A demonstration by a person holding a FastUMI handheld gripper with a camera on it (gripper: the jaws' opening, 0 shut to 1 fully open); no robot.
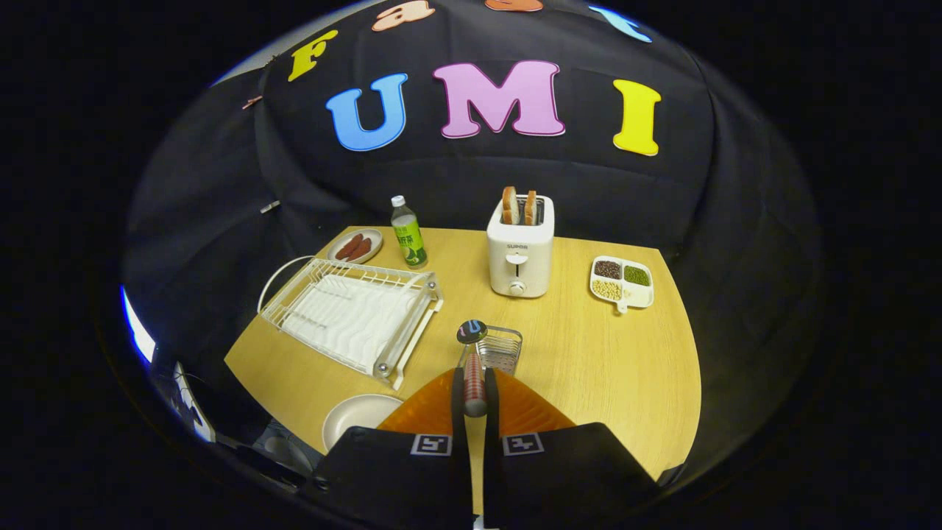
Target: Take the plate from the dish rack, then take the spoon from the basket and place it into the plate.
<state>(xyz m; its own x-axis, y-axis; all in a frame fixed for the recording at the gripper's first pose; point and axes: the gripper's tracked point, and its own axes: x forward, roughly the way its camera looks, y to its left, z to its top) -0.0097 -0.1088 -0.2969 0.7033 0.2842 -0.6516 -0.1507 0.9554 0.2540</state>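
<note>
While the claw (475, 394) is clenched on the handle of the spoon (473, 368), a utensil with a reddish-brown cylindrical handle and a dark round bowl, both fingers press the handle from either side and the spoon stands upright between them, its bowl up above the fingertips. Just beyond the bowl sits the small silver wire basket (502, 349) on the light wooden surface (589, 361) (whether the spoon's bowl touches the basket rim I cannot tell). The round cream-coloured plate (357, 417) lies flat on the near edge of the surface, just left of the fingers and apart from the spoon. Behind the plate is the white wire dish rack (353, 316) on its ribbed white drain tray, with a white cord curving off its far left corner. Farther back, a white two-slot toaster (519, 254) holds two slices of toast (518, 207) standing out of the slots. Left of it stands a clear plastic bottle with a green label and white cap (408, 232), and beside that a small beige dish with two reddish sausages (355, 246). Right of the toaster rests a white divided tray of beans and grains (622, 282).
</note>
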